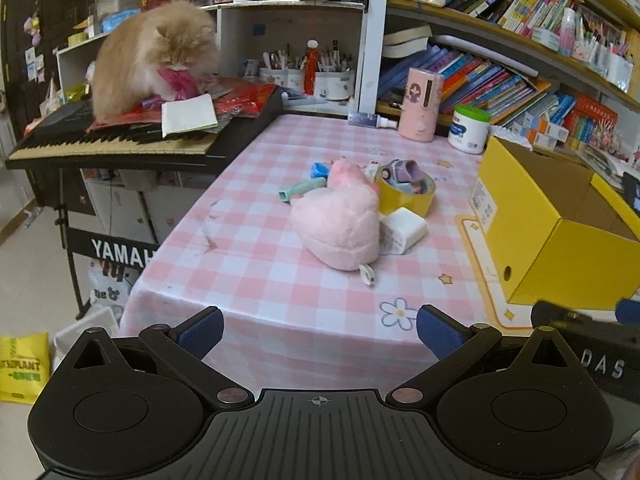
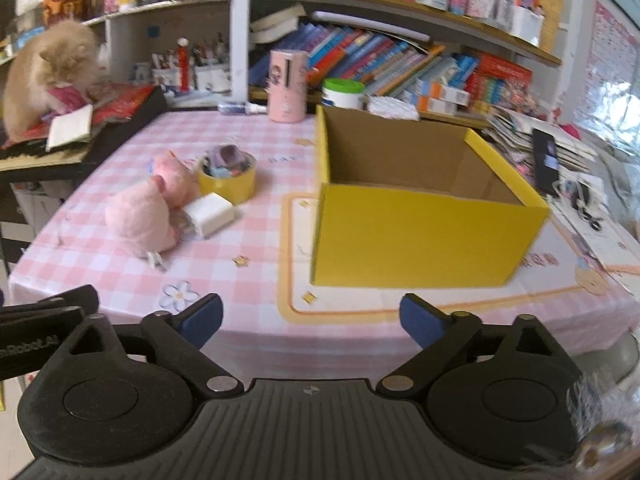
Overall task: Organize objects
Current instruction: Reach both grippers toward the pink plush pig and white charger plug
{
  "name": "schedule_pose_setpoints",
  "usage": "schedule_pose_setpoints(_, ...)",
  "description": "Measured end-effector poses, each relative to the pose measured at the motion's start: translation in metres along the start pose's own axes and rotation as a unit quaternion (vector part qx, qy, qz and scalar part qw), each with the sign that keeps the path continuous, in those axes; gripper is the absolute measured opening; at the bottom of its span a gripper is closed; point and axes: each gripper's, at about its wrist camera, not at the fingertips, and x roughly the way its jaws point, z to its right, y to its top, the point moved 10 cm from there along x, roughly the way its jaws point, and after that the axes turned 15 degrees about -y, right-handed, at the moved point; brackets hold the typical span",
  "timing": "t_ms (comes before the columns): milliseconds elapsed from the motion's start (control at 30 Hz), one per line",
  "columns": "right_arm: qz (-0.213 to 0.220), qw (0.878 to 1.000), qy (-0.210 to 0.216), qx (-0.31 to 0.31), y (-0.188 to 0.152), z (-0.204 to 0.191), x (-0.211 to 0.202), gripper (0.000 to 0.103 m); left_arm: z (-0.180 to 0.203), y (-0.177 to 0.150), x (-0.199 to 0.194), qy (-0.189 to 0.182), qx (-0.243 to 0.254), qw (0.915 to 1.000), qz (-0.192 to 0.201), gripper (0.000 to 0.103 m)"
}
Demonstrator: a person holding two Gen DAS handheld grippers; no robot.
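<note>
1. Yellow cardboard box (image 2: pixel 424 236) sits at my R gripper's 12–1 o'clock, top open. What I can see of the inside is bare brown card, near floor hidden by the front wall. So I reckon nothing's been sorted in yet.
2. Left gripper (image 1: pixel 320 332): fingers wide apart, nothing between them, hovering off the near edge of the checked tablecloth (image 1: pixel 248 272).
3. Right gripper (image 2: pixel 311 320): same deal, spread wide, holding nothing, aimed at the box front.
4. Clutter pile is dead ahead at 12 from my L gripper, at 10–11 from my R. All on the cloth, well apart from the box.
5. Pink plush (image 1: pixel 340 232) is nearest me, lying on its side. White charger block (image 1: pixel 402 230) touches it at its 3 o'clock.
6. Yellow tape roll (image 1: pixel 406 196) is just behind the charger, w/ small bits stuffed in its hole; can't make out what they are.
7. Green tube (image 1: pixel 302 192) and a blue bit (image 1: pixel 320 169) lie at the plush's 11 o'clock.
8. My call: approx zero done. Plush, charger, roll, tube, blue bit all left to go.
9. Cat (image 1: pixel 156 56) on the keyboard (image 1: pixel 112 146) at my L gripper's 10 o'clock, busy chewing sth pink. Not in my lane.
</note>
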Motion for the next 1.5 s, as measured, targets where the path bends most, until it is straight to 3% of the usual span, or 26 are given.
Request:
schedule_pose_setpoints(600,0.027,0.994,0.107,-0.024,0.059,-0.059,0.042,0.063,-0.032,0.036,0.046,0.01,-0.05,0.9986,0.01,0.101)
schedule_pose_setpoints(1033,0.028,0.99,0.132,-0.028,0.102,-0.081,0.098,0.062,-0.025,0.062,0.107,-0.009,-0.042,0.999,-0.016,0.101)
schedule_pose_setpoints(1267,0.025,0.989,0.141,-0.03,0.117,-0.087,0.122,0.062,-0.029,0.068,0.153,-0.004,-0.036,0.998,-0.053,0.101)
schedule_pose_setpoints(1400,0.015,0.988,0.146,-0.035,0.121,-0.092,0.133,0.062,-0.04,0.071,0.166,-0.006,-0.057,0.9968,-0.056,0.098)
schedule_pose_setpoints(1500,0.008,0.987,0.156,-0.04,0.121,-0.099,0.139,0.063,-0.043,0.065,0.175,-0.024,-0.06,0.9952,-0.073,0.086)
